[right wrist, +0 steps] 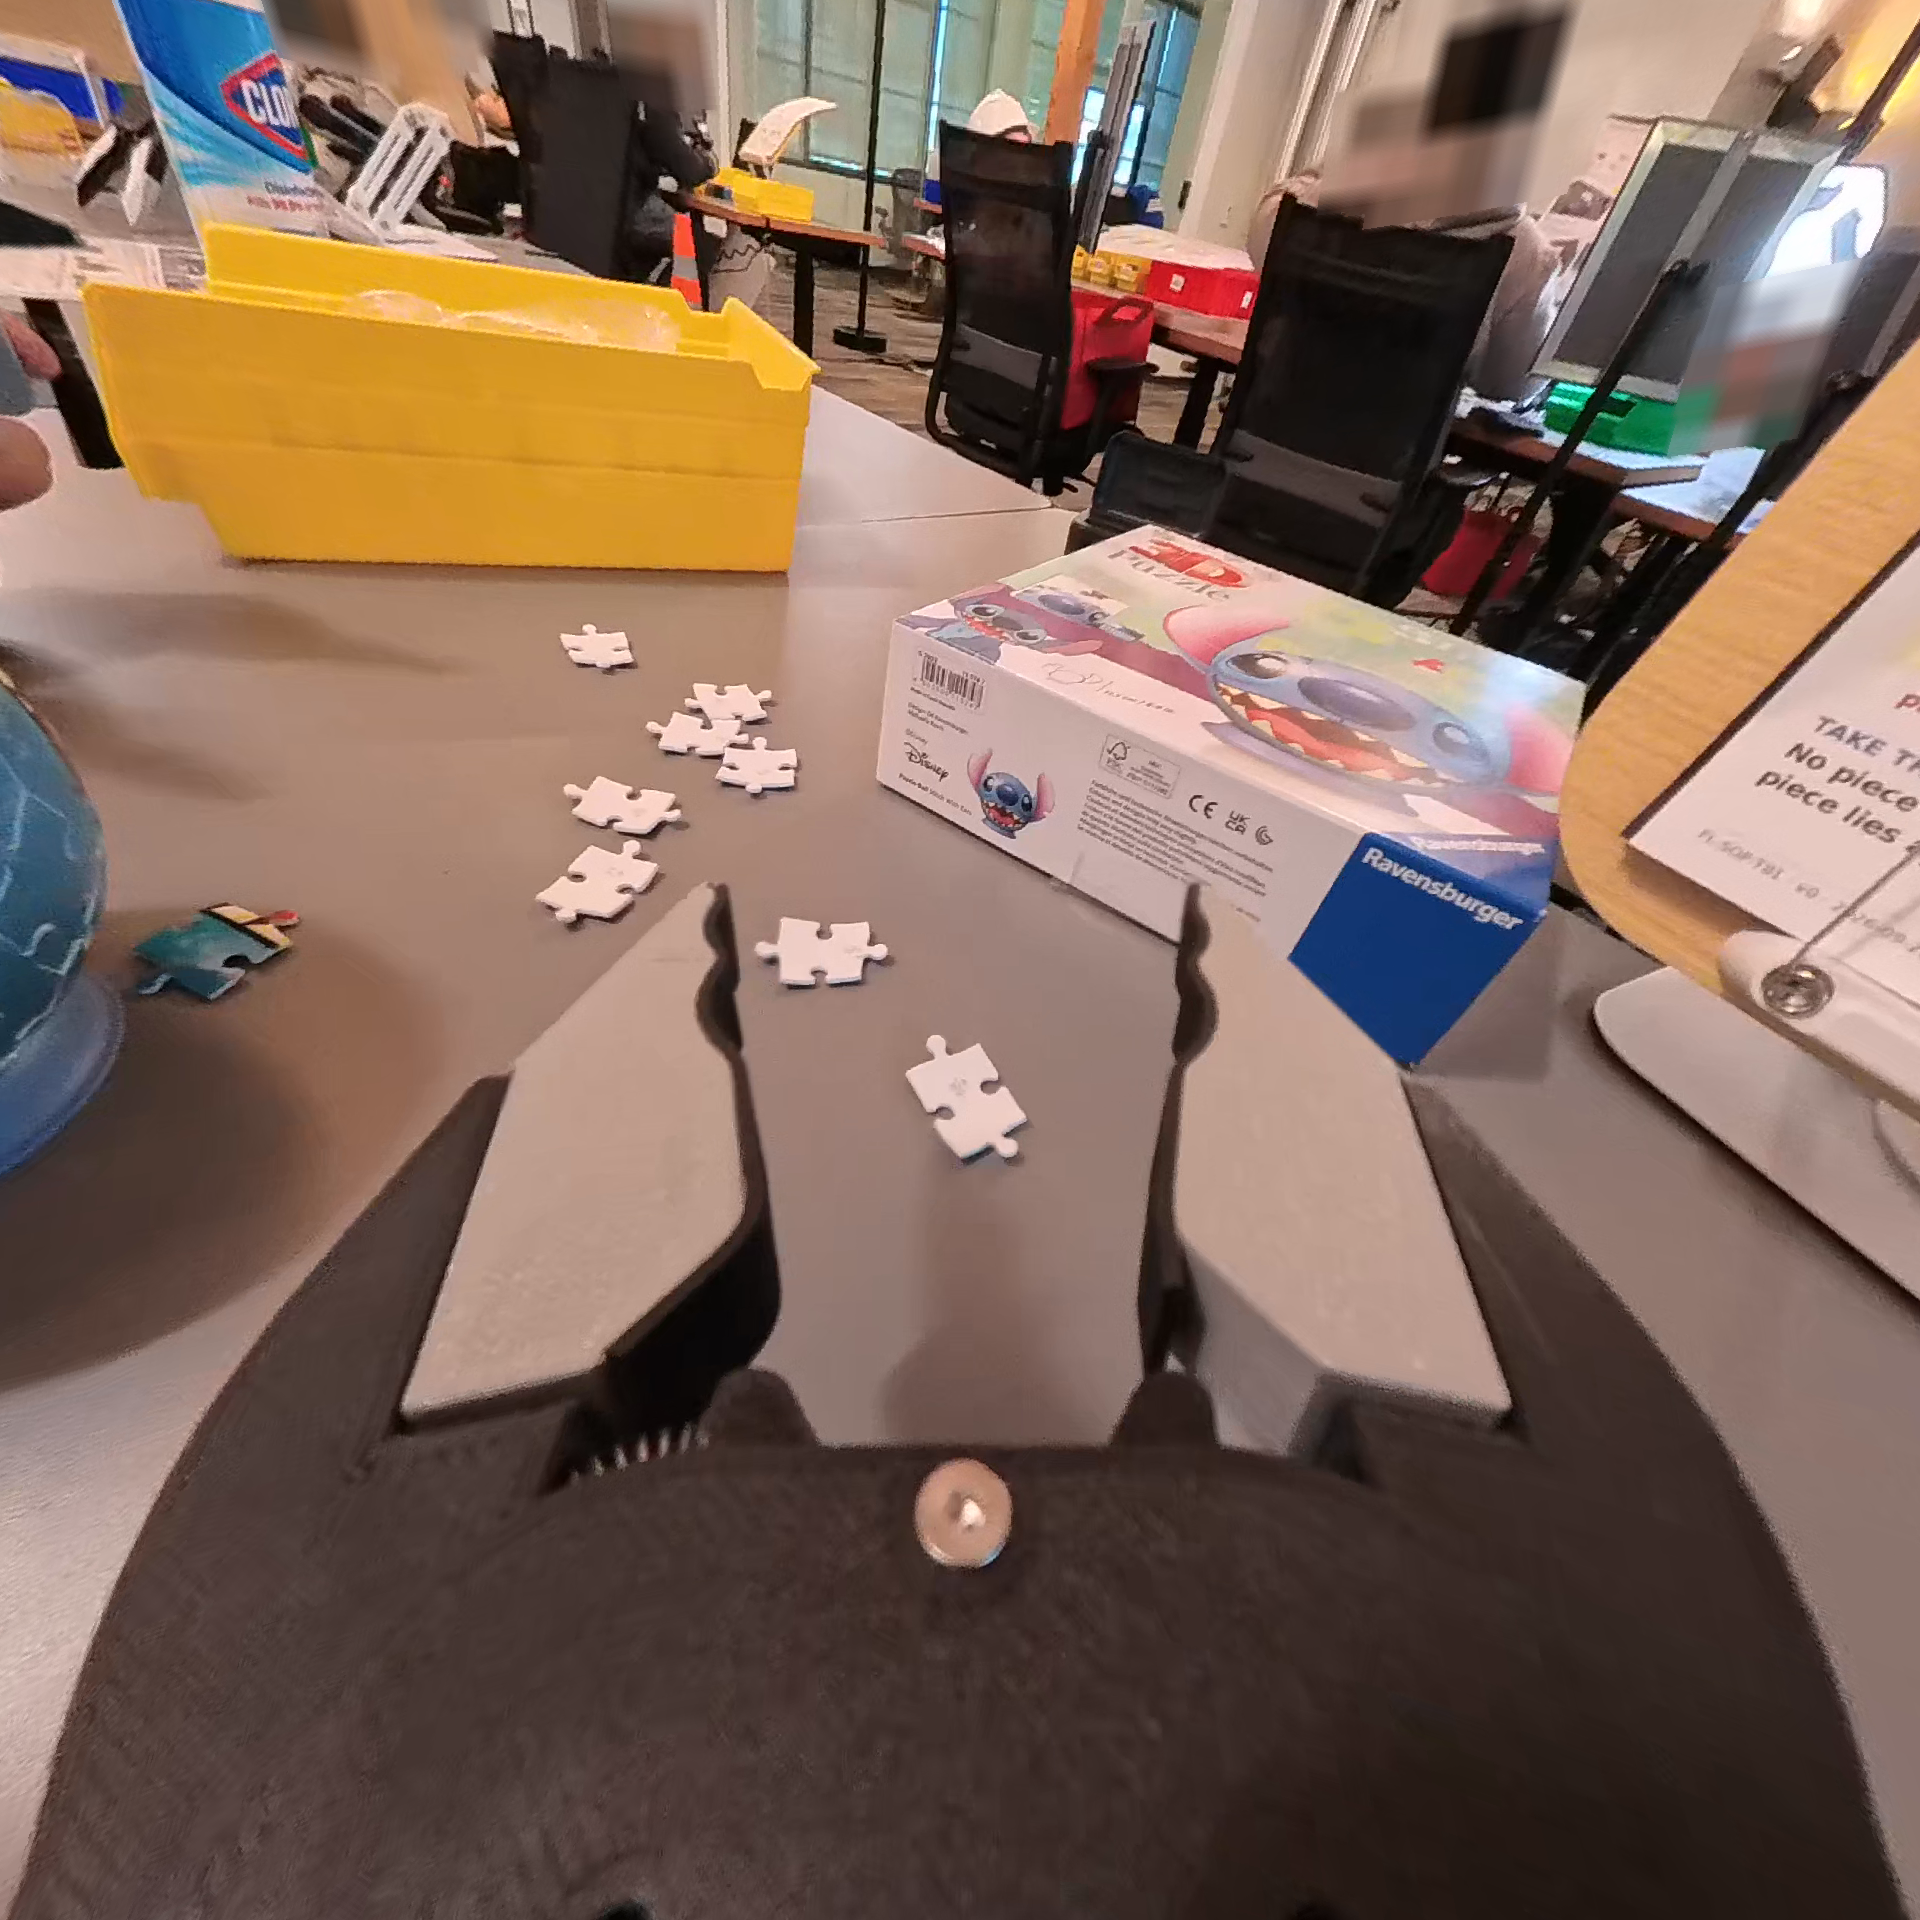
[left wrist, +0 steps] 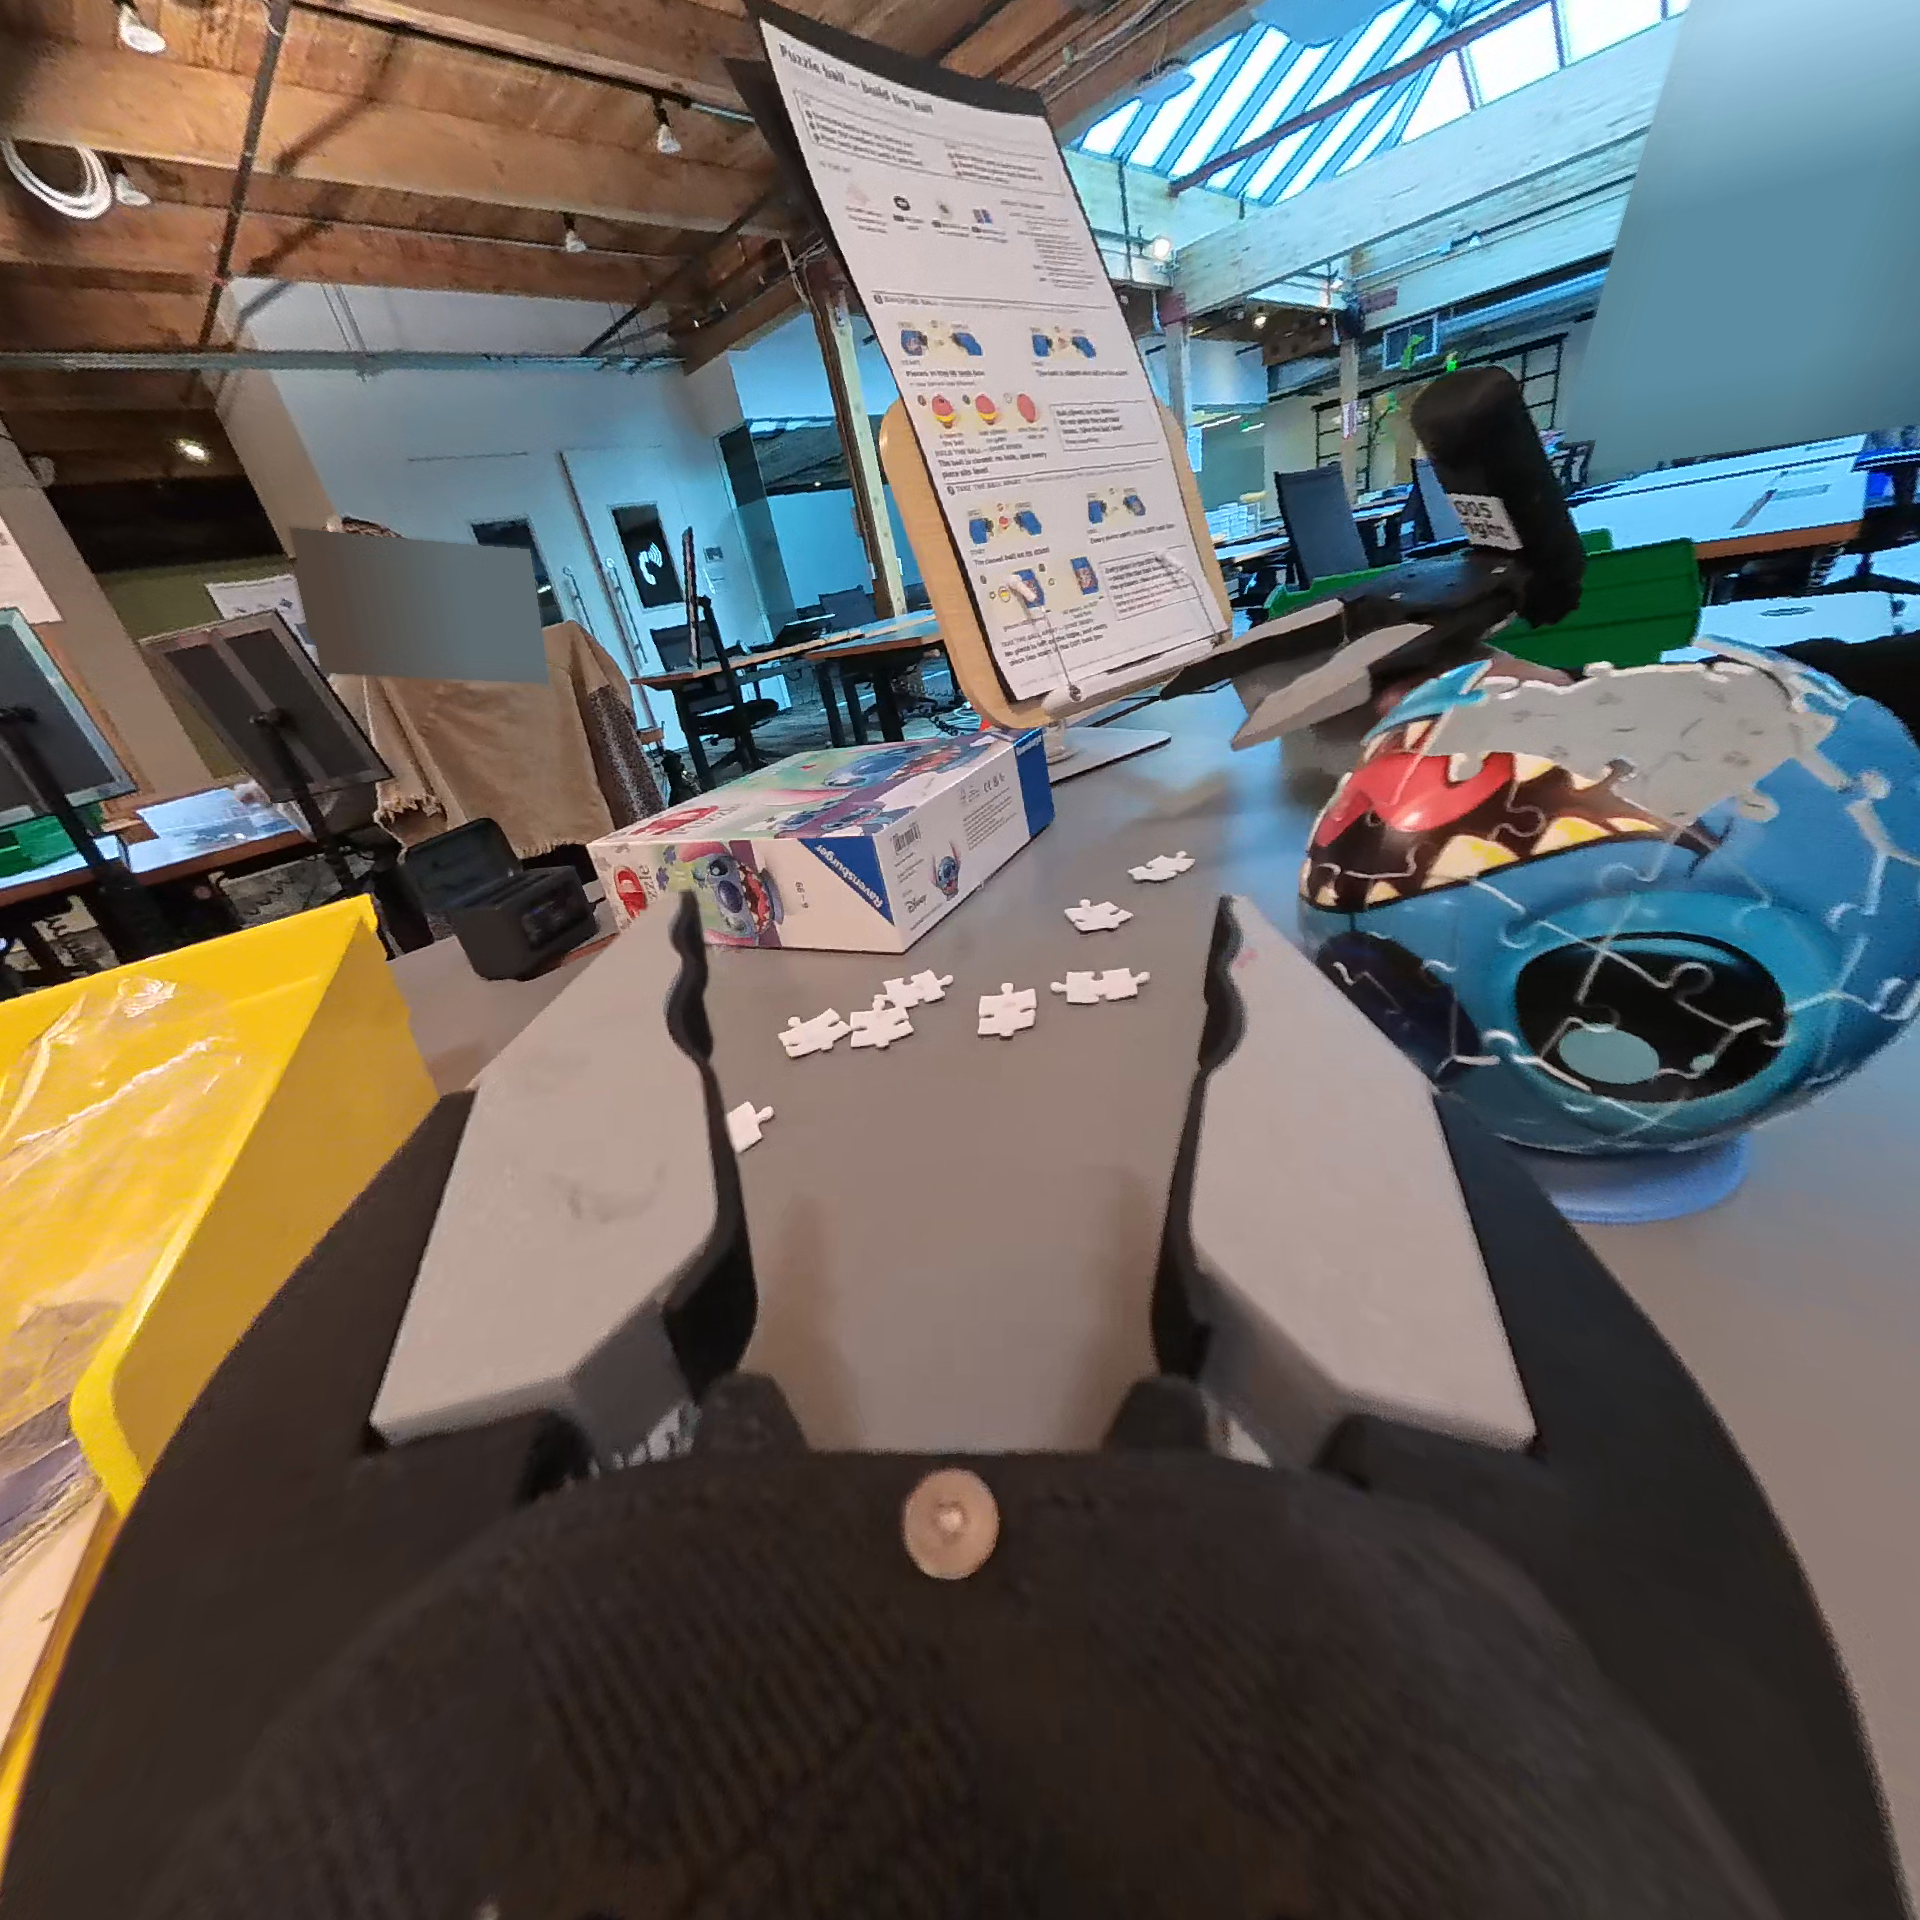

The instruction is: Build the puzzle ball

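Note:
A partly built blue puzzle ball with a toothy red mouth stands on a blue ring stand at the right; its top is open. Its edge also shows in the right wrist view. Several white face-down puzzle pieces lie scattered on the grey table, also seen in the right wrist view. One coloured piece lies face up beside the ball. My left gripper is open and empty above the table. My right gripper is open and empty, with one white piece lying between its fingers.
The puzzle box lies behind the pieces, also in the right wrist view. A yellow bin with plastic bags sits at the left, also in the right wrist view. An instruction sheet on a wooden stand stands behind.

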